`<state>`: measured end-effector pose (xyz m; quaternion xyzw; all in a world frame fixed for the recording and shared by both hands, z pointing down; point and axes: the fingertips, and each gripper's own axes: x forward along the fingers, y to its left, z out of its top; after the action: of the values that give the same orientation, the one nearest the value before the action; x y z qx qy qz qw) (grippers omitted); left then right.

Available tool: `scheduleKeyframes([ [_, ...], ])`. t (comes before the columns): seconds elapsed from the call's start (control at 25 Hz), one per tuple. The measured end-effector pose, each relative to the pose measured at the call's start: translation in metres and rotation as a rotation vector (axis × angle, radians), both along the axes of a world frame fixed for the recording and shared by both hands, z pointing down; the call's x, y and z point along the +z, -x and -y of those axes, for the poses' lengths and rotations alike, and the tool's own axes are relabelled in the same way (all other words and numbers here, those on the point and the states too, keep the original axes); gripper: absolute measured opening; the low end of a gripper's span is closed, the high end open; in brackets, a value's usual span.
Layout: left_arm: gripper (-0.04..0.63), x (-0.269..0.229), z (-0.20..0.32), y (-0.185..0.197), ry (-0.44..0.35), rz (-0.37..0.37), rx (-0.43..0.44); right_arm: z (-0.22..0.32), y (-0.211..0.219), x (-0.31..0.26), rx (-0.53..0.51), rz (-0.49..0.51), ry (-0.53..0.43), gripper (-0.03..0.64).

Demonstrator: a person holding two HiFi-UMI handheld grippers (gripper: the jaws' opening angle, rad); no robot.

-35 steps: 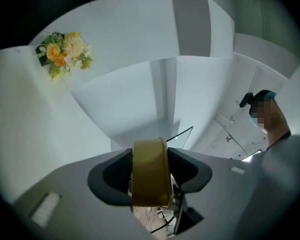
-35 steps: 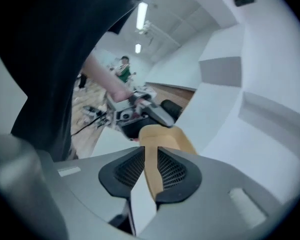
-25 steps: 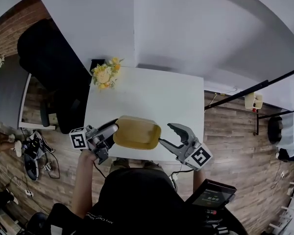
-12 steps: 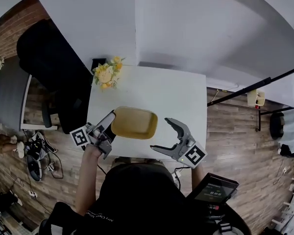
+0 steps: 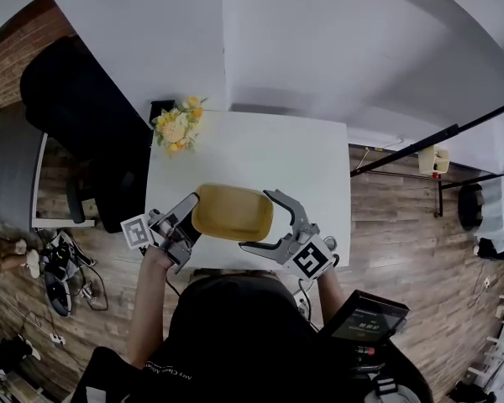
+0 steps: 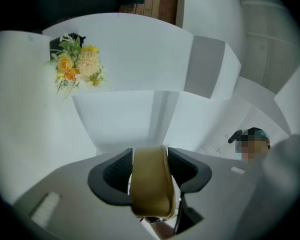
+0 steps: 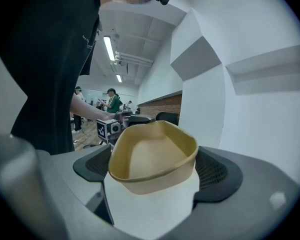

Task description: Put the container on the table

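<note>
Tan container [image 5: 233, 212] apparently resting on the near part of the white table [image 5: 269, 154], left rim clamped in the left gripper [image 5: 191, 221]. Right gripper [image 5: 257, 220] jaws just opened wide, straddling the right end without pressing. Placement probably nearly finished; left release remaining.

Tan shallow round-cornered container [image 5: 233, 212]: one.
White square table [image 5: 269, 154]: one.
Bunch of yellow and cream flowers [image 5: 176, 126]: one.
Grey two-jaw grippers: two. These are the left gripper [image 5: 191, 218] and the right gripper [image 5: 258, 221]. The right one's jaws have just been opening, with the container between them.
Black-and-white marker cubes: two, a left cube [image 5: 136, 232] and a right cube [image 5: 311, 259].
Black office chair [image 5: 76, 99]: one.
Dark handheld device with a lit screen [image 5: 365, 330]: one.
Person in black top [image 5: 227, 334]: one.
Ceiling strip lights [image 7: 110, 48]: two.
Distant standing figures [image 7: 111, 100]: two countable; any others are too small to tell.
</note>
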<state>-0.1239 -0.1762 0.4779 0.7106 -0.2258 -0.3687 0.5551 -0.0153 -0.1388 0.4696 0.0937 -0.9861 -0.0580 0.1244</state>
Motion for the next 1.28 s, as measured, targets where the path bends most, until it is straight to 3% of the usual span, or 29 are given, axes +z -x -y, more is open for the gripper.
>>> scheduleKeyframes([
  [0.36,0.206,0.011,-0.005,0.002,-0.016,0.032,0.029,-0.002,0.002,0.011,0.006,-0.011,0.048,0.522],
  [0.44,0.206,0.019,-0.005,-0.001,-0.021,0.105,0.043,-0.003,0.001,0.015,-0.004,-0.024,0.061,0.518],
  [0.52,0.206,0.026,-0.005,-0.002,-0.063,0.241,0.055,-0.004,0.000,0.016,-0.010,-0.019,0.071,0.515],
  [0.6,0.207,0.027,-0.006,-0.003,-0.102,0.318,0.068,-0.004,-0.002,0.016,-0.005,0.003,0.096,0.509],
  [1.0,0.219,0.024,0.001,-0.002,-0.157,0.323,0.083,0.009,-0.018,0.018,0.042,0.006,0.161,0.502],
  [1.16,0.213,0.022,0.009,-0.010,-0.199,0.425,0.071,0.016,-0.022,0.018,0.035,-0.016,0.123,0.500],
  [1.28,0.189,0.022,0.014,-0.012,-0.241,0.570,0.025,0.019,-0.020,0.023,0.048,-0.045,0.092,0.500],
])
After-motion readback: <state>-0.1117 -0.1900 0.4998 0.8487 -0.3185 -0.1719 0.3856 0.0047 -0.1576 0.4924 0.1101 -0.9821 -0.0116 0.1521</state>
